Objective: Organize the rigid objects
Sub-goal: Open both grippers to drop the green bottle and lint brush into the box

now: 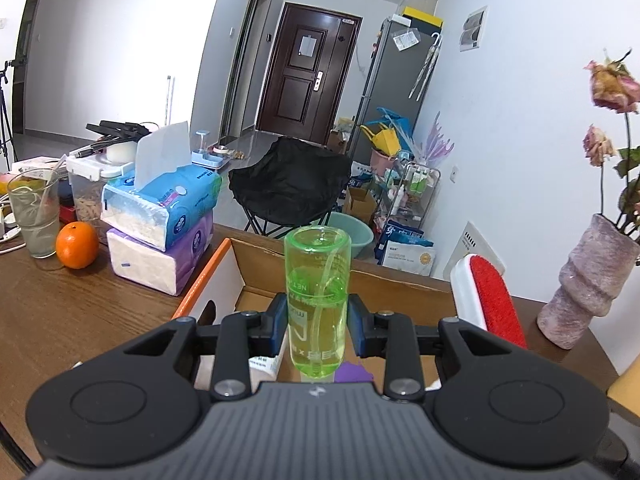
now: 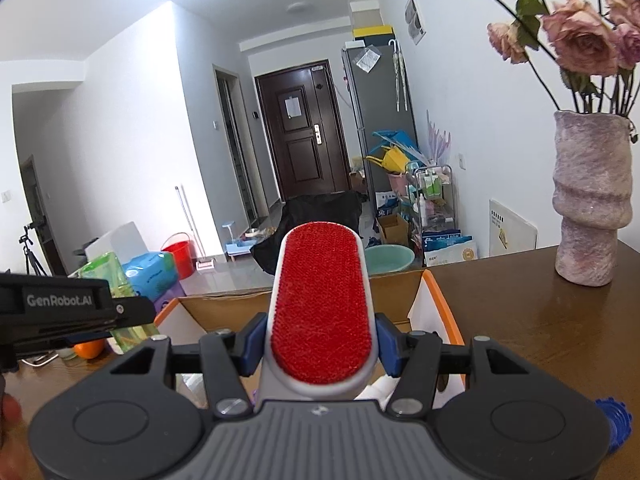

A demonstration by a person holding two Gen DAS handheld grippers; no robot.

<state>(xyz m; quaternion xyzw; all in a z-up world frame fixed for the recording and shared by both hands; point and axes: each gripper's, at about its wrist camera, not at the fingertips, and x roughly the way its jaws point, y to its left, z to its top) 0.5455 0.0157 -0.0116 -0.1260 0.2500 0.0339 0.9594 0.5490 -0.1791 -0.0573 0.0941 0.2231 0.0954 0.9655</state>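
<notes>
My left gripper [image 1: 318, 326] is shut on a clear green bottle [image 1: 317, 280] held base-up over the open cardboard box [image 1: 256, 258]. My right gripper [image 2: 320, 344] is shut on a white lint brush with a red pad [image 2: 322, 300], its head pointing up and away, above the same box [image 2: 434, 300]. The brush [image 1: 490, 296] shows at the right in the left wrist view. In the right wrist view the left gripper's body and the green bottle [image 2: 116, 280] appear at the left edge. Small items lie inside the box, mostly hidden.
On the brown table [image 1: 80, 320] stand stacked tissue packs [image 1: 168, 216], an orange [image 1: 77, 245] and a glass [image 1: 34, 216] at the left. A textured vase with dried roses [image 2: 592, 200] stands at the right. A blue ridged object [image 2: 614, 420] lies near the right edge.
</notes>
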